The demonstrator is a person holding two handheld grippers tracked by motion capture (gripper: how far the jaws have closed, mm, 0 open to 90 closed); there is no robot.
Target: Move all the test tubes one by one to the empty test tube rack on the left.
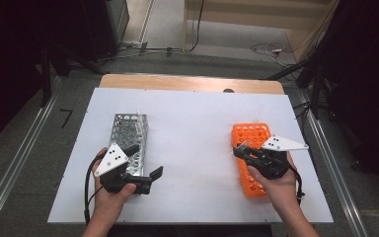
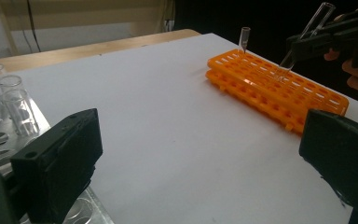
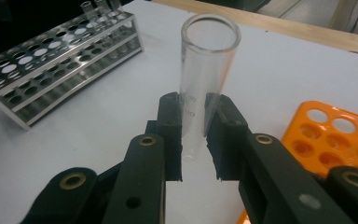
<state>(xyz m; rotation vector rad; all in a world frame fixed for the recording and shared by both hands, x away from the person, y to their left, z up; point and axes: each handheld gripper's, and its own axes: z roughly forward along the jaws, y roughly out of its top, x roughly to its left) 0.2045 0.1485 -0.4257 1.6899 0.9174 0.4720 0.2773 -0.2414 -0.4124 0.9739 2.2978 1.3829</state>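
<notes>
The right gripper (image 3: 193, 135) is clamped on a clear glass test tube (image 3: 205, 70), its two black jaws pressing the tube's sides a little below the middle, so the open mouth stands above them and the rounded bottom shows just under them. In the high view this gripper (image 1: 244, 150) sits in the person's right hand (image 1: 279, 185) over the near half of the orange rack (image 1: 249, 134), which lies flat on the right side of the white table top (image 1: 192, 128). From the left gripper view the held tube (image 2: 303, 39) is tilted, its lower end at or just above the rack's (image 2: 265, 84) top holes; whether it touches cannot be told. One other small tube (image 2: 244, 39) stands upright in a hole near the rack's far end. The left gripper (image 1: 145, 163) is held in the left hand (image 1: 109, 195) at the near end of the metal rack (image 1: 128, 131) on the table's left side, well apart from the orange one. Its jaws stand wide apart with nothing between them. A few clear tubes (image 2: 11, 100) stand in the metal rack just beside its left jaw.
</notes>
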